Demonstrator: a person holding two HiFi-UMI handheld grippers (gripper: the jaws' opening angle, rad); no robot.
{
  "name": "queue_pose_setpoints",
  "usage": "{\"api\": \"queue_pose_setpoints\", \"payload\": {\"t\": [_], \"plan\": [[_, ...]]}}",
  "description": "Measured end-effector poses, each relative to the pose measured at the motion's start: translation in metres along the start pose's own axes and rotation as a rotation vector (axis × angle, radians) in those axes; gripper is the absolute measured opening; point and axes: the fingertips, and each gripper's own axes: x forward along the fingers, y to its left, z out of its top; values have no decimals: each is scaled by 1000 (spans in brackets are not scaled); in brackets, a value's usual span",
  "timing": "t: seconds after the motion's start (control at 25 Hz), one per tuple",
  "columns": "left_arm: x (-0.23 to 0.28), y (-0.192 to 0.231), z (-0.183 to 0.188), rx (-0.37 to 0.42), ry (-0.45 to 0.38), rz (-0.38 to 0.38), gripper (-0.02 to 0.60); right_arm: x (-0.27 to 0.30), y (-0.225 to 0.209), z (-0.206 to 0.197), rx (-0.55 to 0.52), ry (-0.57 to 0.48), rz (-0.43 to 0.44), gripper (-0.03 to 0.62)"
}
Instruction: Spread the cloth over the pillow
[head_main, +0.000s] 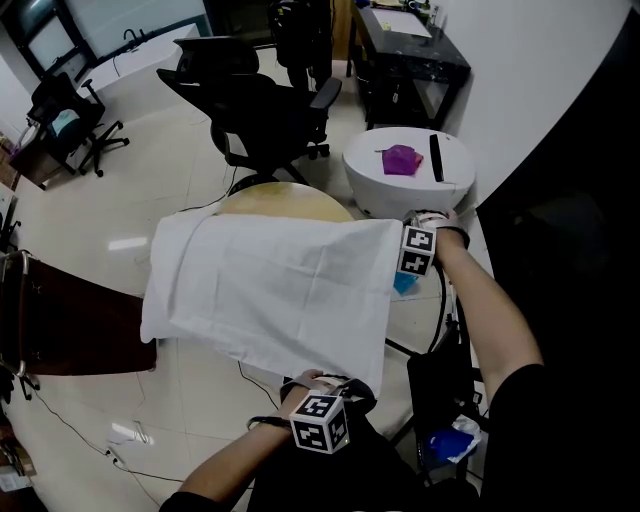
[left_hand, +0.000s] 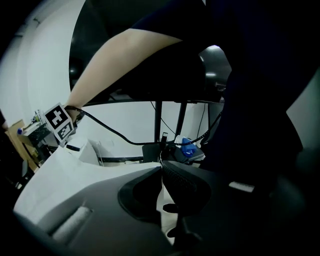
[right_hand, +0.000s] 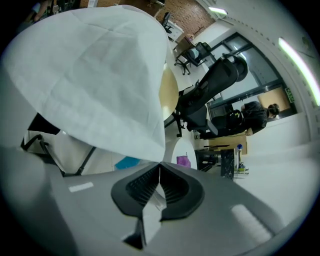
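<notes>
Two shut grippers are holding a white rectangular fabric cloth spread out
The left gripper is pinching its 5 o'clock corner, the right gripper is pinching its 2 o'clock corner, and the sheet is stretching toward 10 o'clock

Matt white woven cloth, glossy pale floor, smooth white round table, ribbed black fingers.
</notes>
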Motion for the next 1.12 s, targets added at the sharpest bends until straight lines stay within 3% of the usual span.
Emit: {"api": "queue_pose_setpoints", "payload": {"t": [0.16,0.48,0.76,1.0,1.12], "plan": [[9,-11,-20,-20,43,-61,0,19,23,-6,11,28,53,11],[20,-15,-30,-26,52,-86,0,38,45,-13,87,62,93,15],[16,-7,-38,-16,67,-65,5,5,22,18,258,-105,38,25],[14,-14,-32,-4,77,-109,49,-40,-3,59,316,-256,-29,25],[9,-12,-27,5,75,-86,52,-63,-9,79,342,-337,-41,25]]}}
